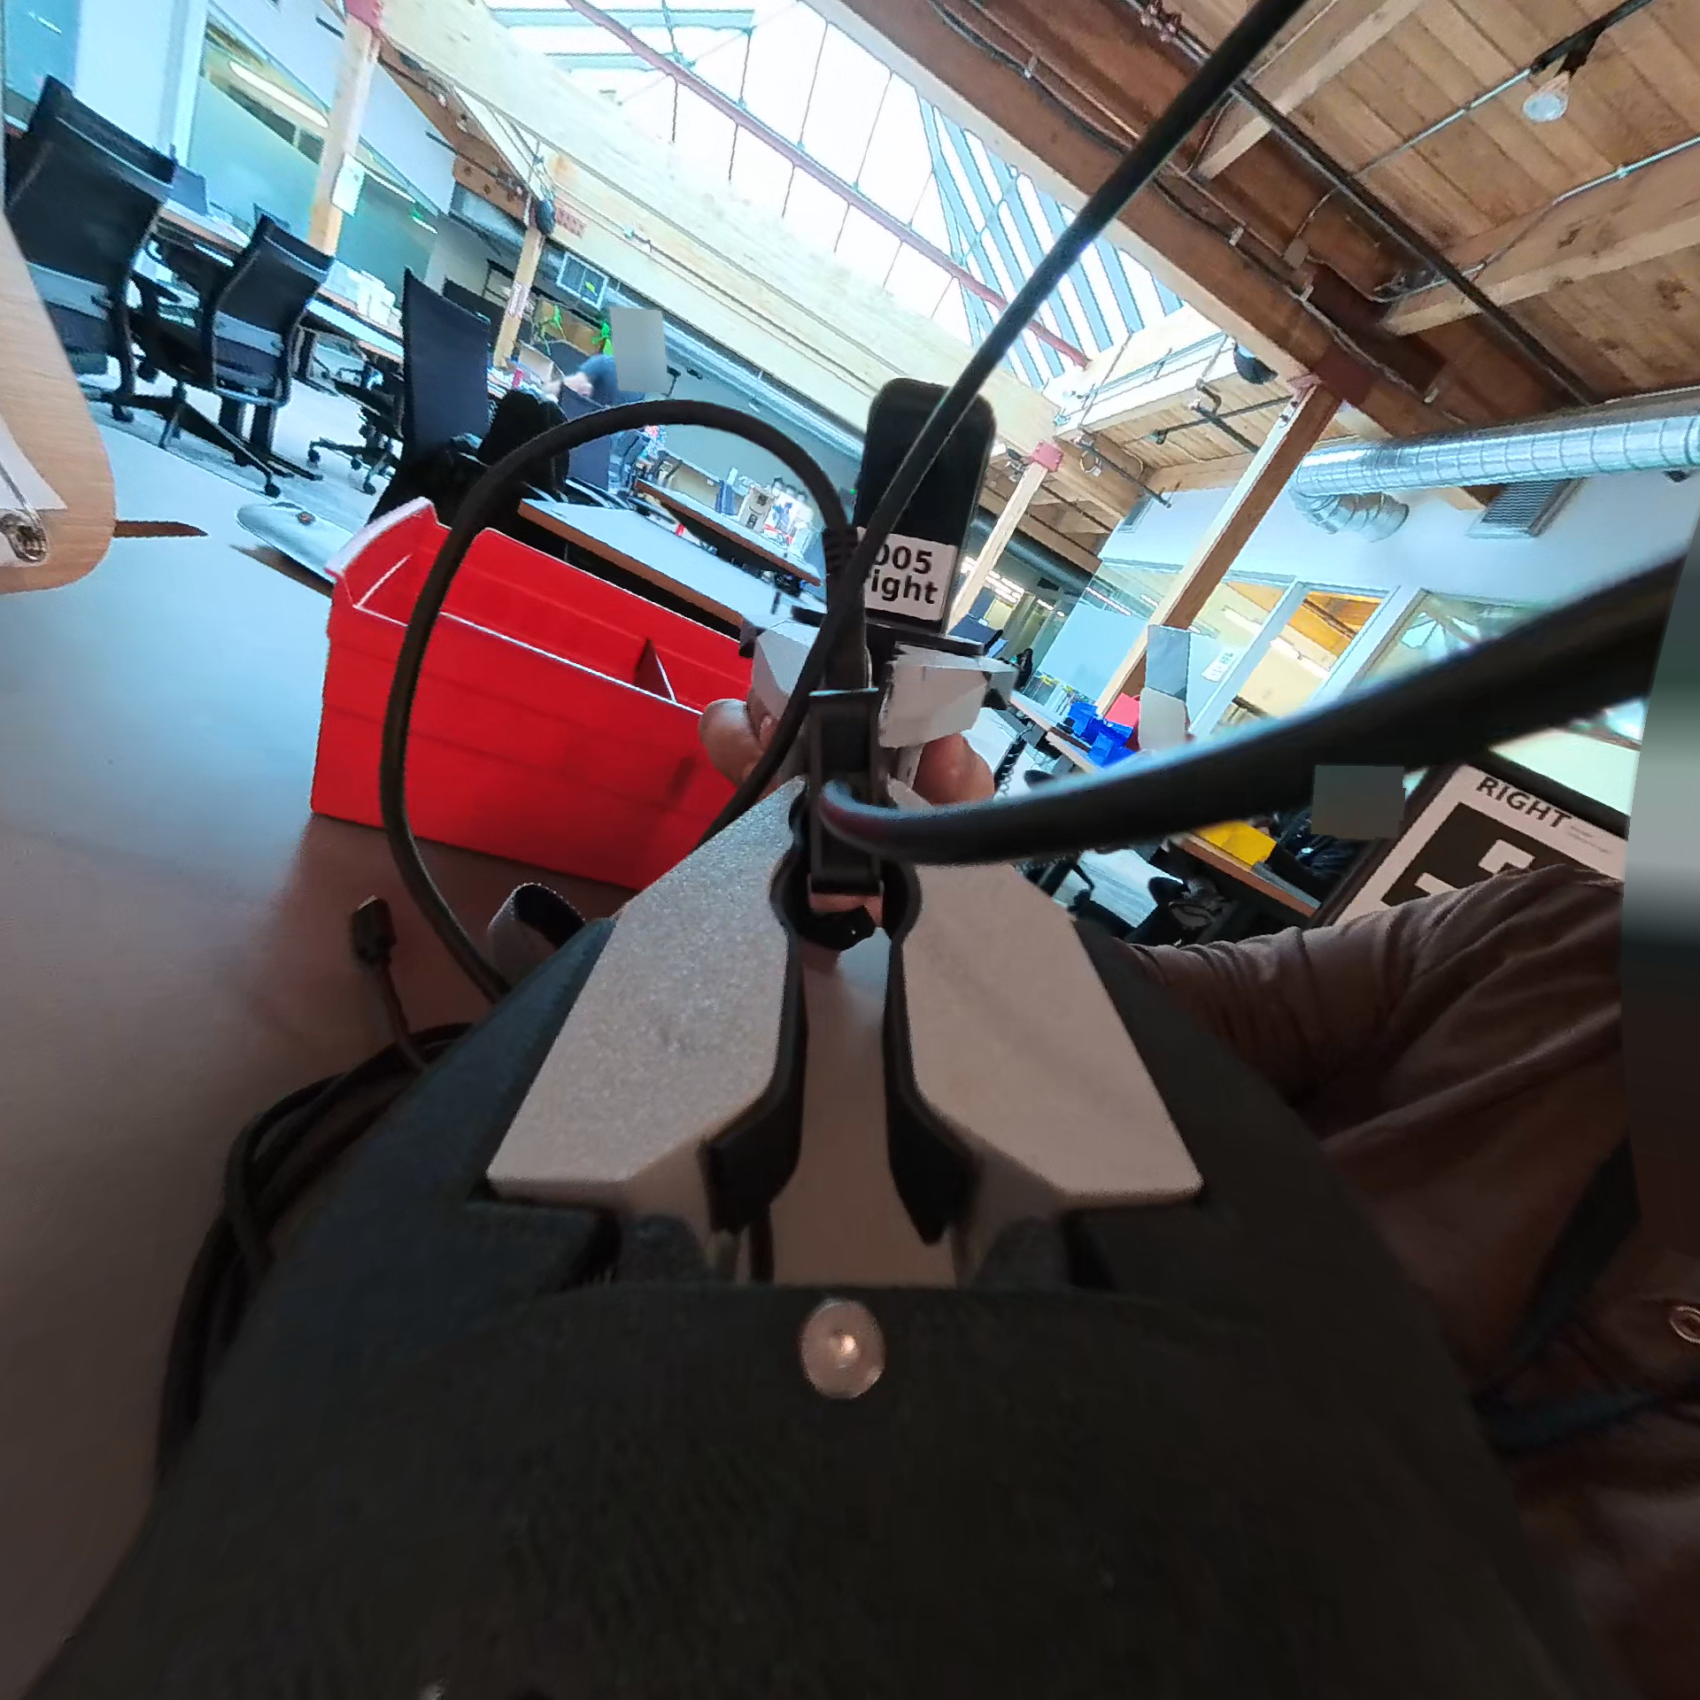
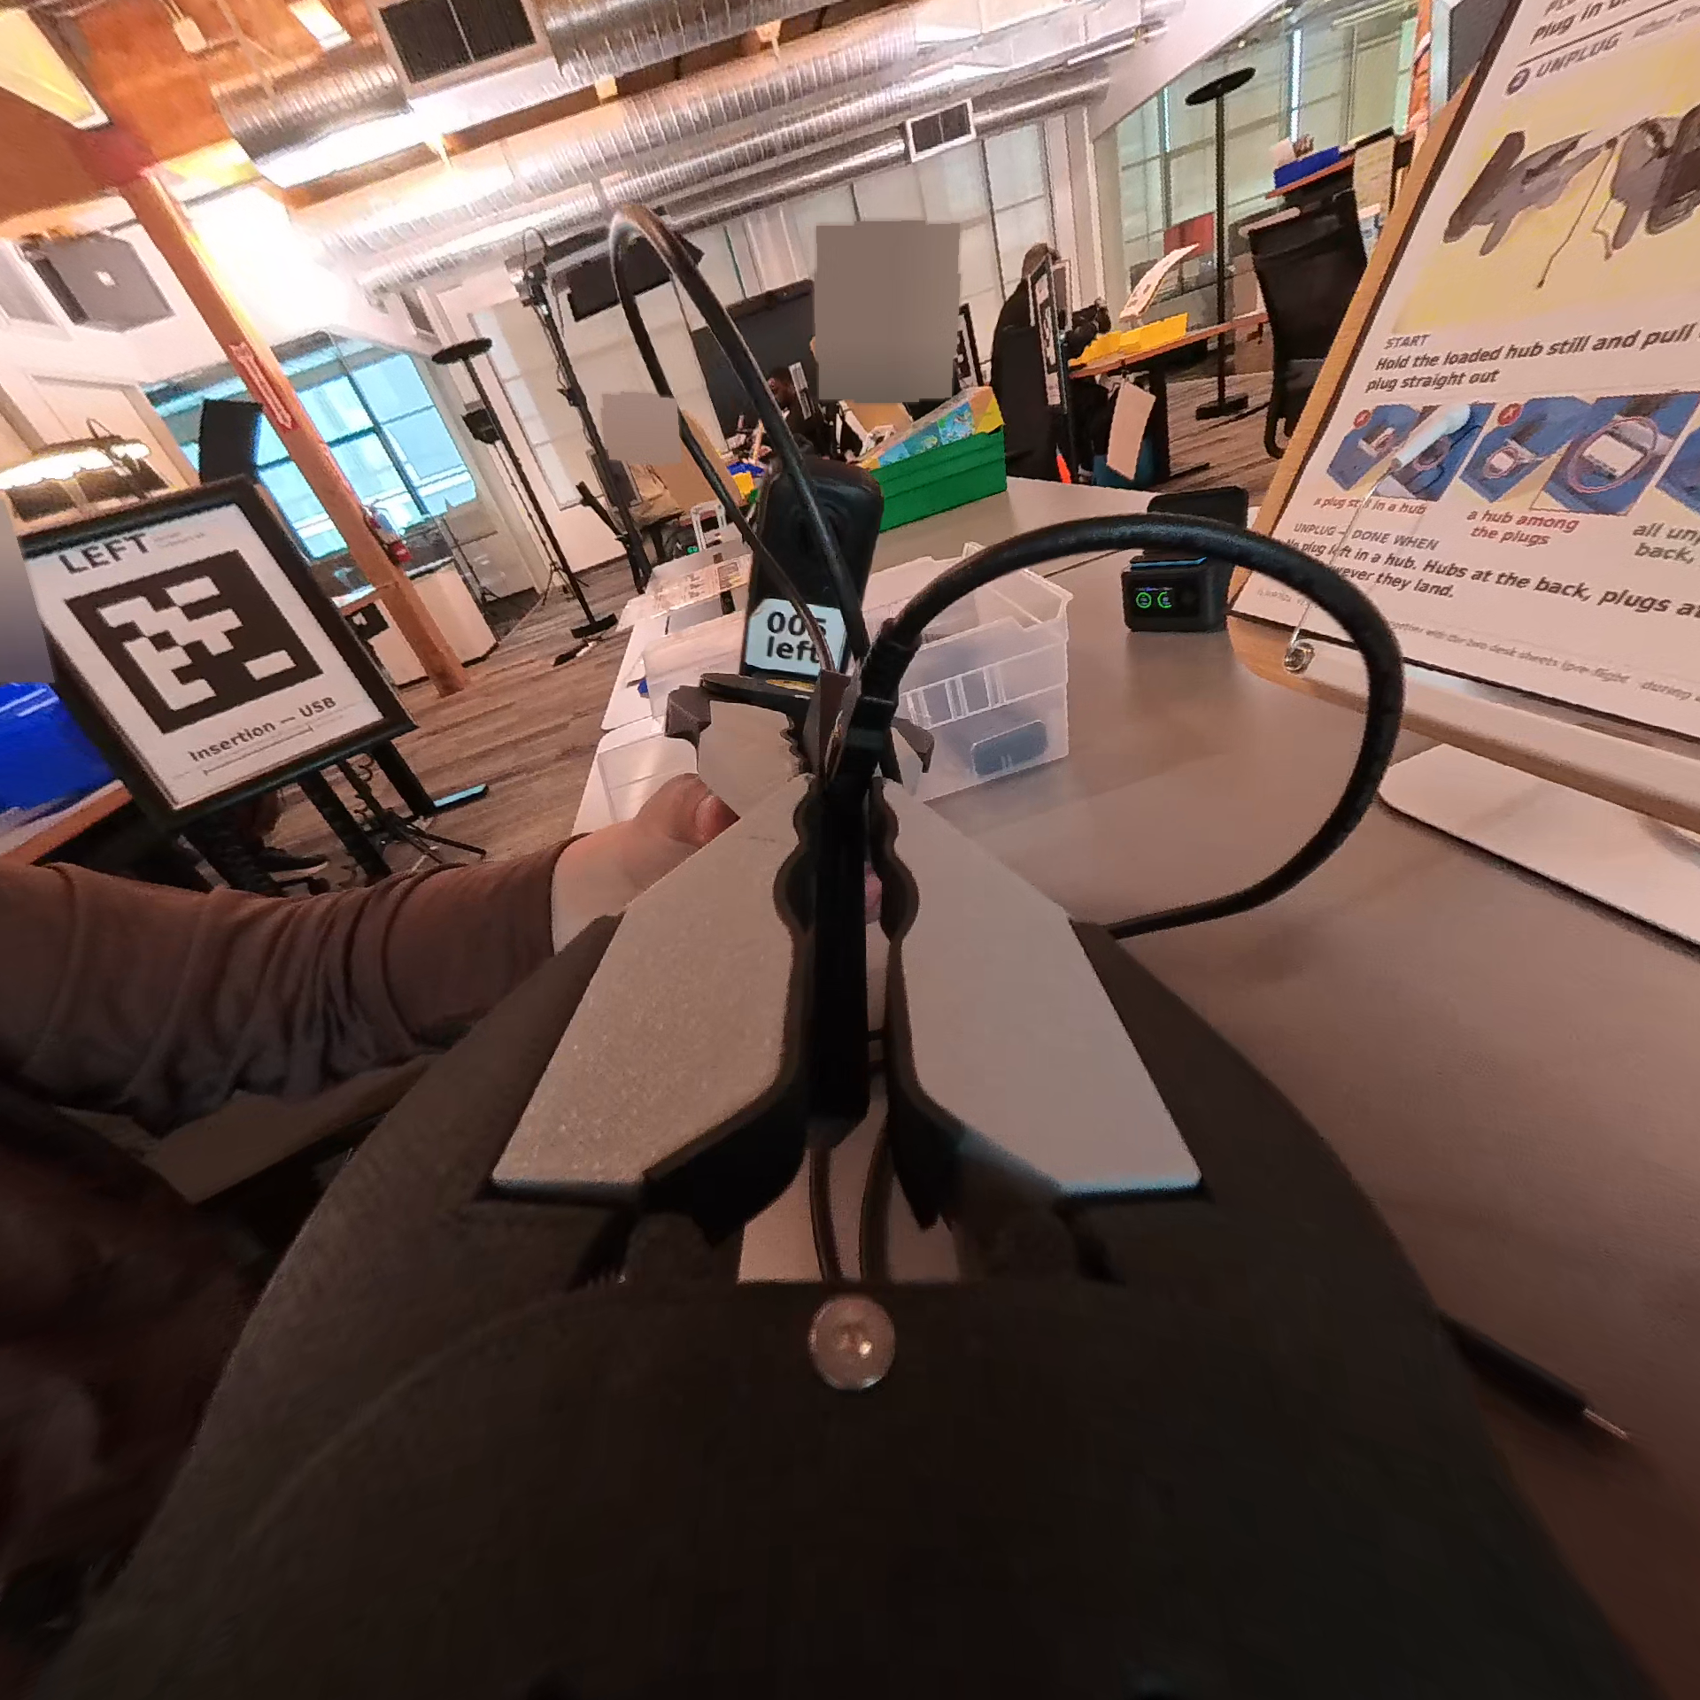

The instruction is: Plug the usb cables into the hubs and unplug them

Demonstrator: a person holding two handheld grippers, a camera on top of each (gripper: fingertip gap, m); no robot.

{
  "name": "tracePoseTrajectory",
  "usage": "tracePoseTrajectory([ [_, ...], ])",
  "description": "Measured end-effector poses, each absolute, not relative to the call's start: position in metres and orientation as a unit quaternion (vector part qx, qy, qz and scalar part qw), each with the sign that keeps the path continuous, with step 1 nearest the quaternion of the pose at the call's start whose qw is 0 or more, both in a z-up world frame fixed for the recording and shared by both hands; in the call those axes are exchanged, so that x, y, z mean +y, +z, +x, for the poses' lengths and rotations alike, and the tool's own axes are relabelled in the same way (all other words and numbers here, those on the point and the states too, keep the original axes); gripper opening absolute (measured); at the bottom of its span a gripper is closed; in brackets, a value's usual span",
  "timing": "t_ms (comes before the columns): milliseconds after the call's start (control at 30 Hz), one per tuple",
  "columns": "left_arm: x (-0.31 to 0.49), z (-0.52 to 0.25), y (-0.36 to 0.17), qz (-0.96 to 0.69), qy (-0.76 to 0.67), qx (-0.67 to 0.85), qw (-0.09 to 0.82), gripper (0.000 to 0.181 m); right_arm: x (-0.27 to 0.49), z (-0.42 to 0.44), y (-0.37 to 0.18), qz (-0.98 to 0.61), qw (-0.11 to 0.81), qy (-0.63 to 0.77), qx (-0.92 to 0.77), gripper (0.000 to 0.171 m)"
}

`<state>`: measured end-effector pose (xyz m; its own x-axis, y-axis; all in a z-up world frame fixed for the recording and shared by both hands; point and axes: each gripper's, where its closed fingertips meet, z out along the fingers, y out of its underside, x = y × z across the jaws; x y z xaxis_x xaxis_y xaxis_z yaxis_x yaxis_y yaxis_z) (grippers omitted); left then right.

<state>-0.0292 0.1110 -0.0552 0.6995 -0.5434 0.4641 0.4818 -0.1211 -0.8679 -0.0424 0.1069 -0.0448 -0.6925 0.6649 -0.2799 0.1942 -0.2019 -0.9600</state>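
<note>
My left gripper (image 1: 842, 819) is shut on a small black plug (image 1: 835, 878) at the end of a thick black cable (image 1: 1288, 745) that sweeps off to the right. Facing it, tip to tip, my right gripper (image 2: 842, 828) is shut on a flat black hub (image 2: 842, 993) seen edge-on. The plug and hub meet between the two grippers; I cannot tell how deep the plug sits. The thick cable (image 2: 1380, 681) loops right and down to the table. A thin black cable (image 1: 405, 644) arcs from the joint. The right gripper (image 1: 883, 699) shows in the left wrist view, the left gripper (image 2: 809, 736) in the right wrist view.
A red bin (image 1: 515, 699) stands behind to the left. A clear plastic bin (image 2: 993, 662), a small black device (image 2: 1168, 598) and an instruction board (image 2: 1518, 414) are to the right. Loose cable plugs (image 1: 373, 938) (image 2: 1564, 1407) lie on the grey table (image 2: 1380, 1058). My two grippers' fingertips are within a few centimetres of each other.
</note>
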Motion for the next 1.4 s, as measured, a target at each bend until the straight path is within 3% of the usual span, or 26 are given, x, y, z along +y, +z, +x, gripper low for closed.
tracePoseTrajectory([
  [700, 0.109, -0.017, -0.053, -0.645, -0.37, 0.055, 0.666, 0.01, 0.092, -0.039, -0.043, -0.34, 0.156, 0.711, -0.596, 0.005],
  [1167, 0.105, -0.017, -0.028, -0.584, -0.432, 0.032, 0.687, 0.01, 0.091, -0.04, -0.019, -0.347, 0.242, 0.738, -0.525, 0.003],
  [1400, 0.101, -0.022, -0.02, -0.571, -0.412, 0.031, 0.709, 0.009, 0.088, -0.043, -0.01, -0.342, 0.209, 0.779, -0.482, 0.003],
])
